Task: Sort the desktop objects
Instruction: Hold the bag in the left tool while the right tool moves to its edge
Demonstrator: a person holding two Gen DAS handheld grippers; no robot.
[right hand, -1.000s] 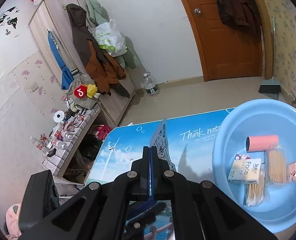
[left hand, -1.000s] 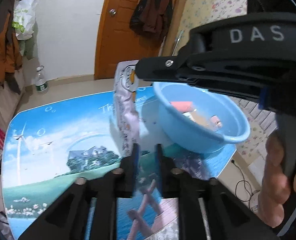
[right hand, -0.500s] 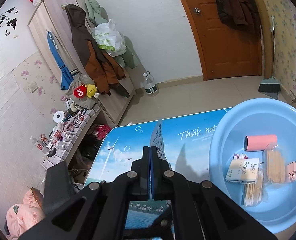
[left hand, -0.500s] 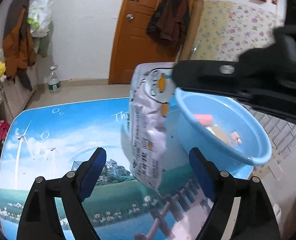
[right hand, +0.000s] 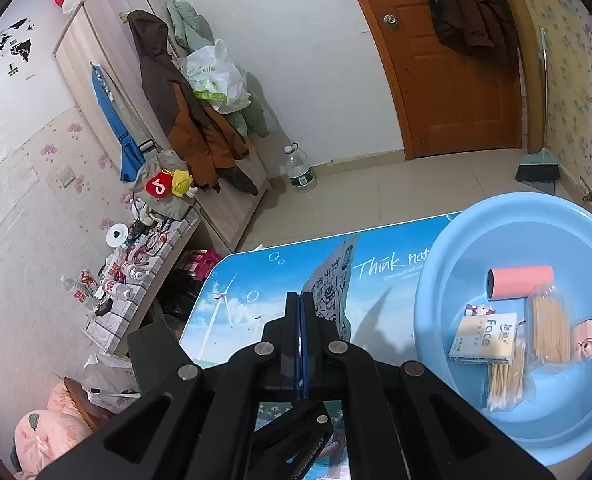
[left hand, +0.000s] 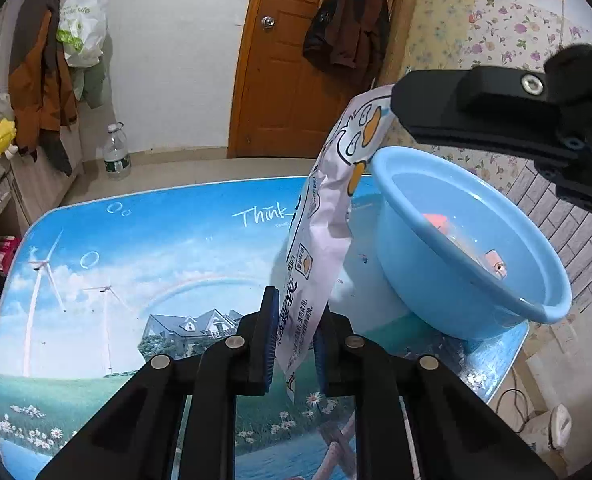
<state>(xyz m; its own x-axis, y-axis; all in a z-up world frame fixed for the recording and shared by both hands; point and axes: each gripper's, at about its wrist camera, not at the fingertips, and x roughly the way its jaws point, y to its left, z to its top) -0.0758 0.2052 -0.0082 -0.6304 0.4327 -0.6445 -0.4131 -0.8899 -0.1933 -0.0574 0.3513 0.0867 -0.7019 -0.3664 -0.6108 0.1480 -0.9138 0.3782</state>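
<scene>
Printed tabletop [left hand: 135, 248]: R gripper [right hand: 300, 344] clamps pouch [left hand: 328, 216] top, L gripper [left hand: 291, 344] closing round its bottom.

A second ago your left gripper [left hand: 291, 340] was nearly shut beside the packet [left hand: 324, 232]; half a second ago you had it spread wide, with the packet hanging free between the fingers. Now its jaws are closing on the packet's lower end, and the blue pads [left hand: 269, 340] sit just beside the wrapper on both sides. You have also brought that gripper lower and nearer the table [left hand: 135, 248], so the packet's bottom edge now sits deep between the fingers. The packet itself now hangs in a longer, straighter slant than before.
</scene>
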